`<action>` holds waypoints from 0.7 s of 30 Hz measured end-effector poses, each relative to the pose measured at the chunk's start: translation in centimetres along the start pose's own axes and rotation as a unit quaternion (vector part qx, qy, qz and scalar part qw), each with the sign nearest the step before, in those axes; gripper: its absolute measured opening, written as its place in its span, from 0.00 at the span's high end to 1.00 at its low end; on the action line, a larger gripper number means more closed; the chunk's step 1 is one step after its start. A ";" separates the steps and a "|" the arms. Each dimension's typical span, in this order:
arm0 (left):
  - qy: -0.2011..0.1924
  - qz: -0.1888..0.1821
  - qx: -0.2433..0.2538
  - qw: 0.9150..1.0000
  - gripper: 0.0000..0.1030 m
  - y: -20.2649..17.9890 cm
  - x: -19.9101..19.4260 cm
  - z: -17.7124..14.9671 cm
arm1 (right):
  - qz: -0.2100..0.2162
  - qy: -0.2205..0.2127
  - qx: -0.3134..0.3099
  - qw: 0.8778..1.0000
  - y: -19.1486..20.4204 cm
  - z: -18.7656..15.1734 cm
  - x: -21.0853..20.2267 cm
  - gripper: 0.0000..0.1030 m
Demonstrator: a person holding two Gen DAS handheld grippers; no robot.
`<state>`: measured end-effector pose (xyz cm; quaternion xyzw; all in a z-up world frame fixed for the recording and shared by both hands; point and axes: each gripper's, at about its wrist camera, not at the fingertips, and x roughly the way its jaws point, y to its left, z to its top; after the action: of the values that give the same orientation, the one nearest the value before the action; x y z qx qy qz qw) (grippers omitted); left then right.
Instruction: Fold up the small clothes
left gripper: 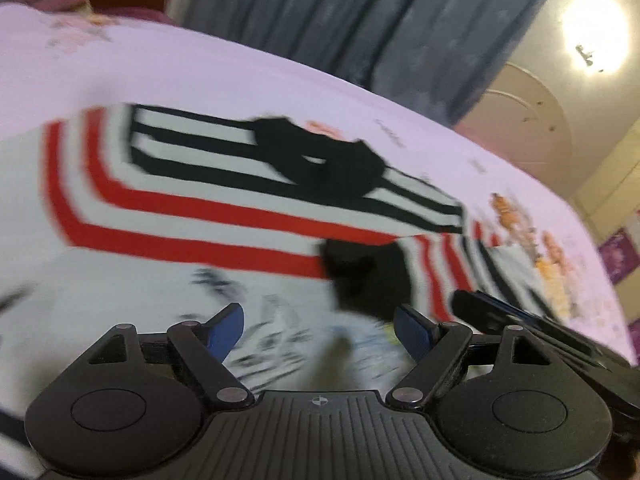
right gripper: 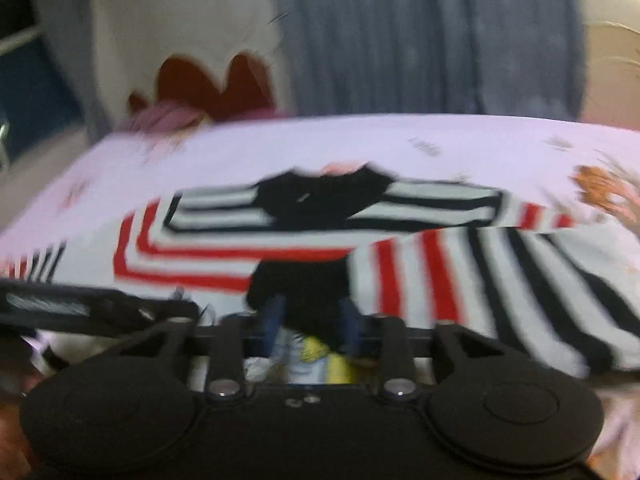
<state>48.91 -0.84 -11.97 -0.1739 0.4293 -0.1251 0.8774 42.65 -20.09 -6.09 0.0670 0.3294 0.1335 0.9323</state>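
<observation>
A small white shirt with red and black stripes and a black collar lies spread on a lilac bed sheet. It also shows in the right wrist view, with one striped sleeve folded across at the right. My left gripper hovers open just above the shirt's printed front. My right gripper has its blue fingers close around a black part of the shirt; blur hides whether they pinch it. The other gripper shows at the right edge of the left wrist view.
The sheet has cartoon prints near the right side. Grey curtains hang behind the bed. A pink cloth lies at the far left edge. A ceiling lamp glows at upper right.
</observation>
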 end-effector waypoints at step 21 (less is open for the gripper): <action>-0.057 0.075 0.039 0.995 0.94 2.5 0.1 2.7 | -0.135 -0.027 0.159 0.978 -12.2 -1.5 -6.0 0.80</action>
<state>51.23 1.94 -11.53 -0.1142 0.3849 -0.0656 0.9135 39.75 -33.44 -6.25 0.1732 0.3271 -0.0495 0.9277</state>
